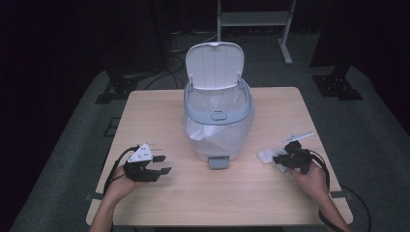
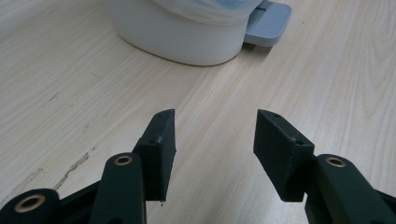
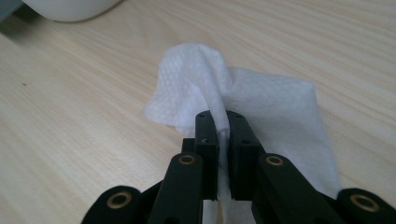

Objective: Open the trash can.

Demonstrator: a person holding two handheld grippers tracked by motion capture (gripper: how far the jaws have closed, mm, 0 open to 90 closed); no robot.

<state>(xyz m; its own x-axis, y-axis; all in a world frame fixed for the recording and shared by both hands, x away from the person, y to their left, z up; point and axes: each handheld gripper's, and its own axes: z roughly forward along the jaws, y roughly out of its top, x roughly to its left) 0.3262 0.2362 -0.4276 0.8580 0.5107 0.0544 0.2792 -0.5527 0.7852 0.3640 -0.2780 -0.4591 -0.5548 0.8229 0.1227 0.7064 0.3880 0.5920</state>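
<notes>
At lower right of the high view, the right gripper pinches a white tissue on the table, apparently just lifting a fold; the left gripper, lower left, gapes empty near the pedal bin.

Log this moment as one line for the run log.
right gripper: shut on tissue | left gripper: open, holding nothing | bin: lid up | table

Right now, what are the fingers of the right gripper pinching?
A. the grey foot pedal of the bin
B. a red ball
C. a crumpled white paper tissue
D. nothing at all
C: the right gripper has its fingers squeezed together on the crumpled white paper tissue, which lies on the light wooden table.
</notes>
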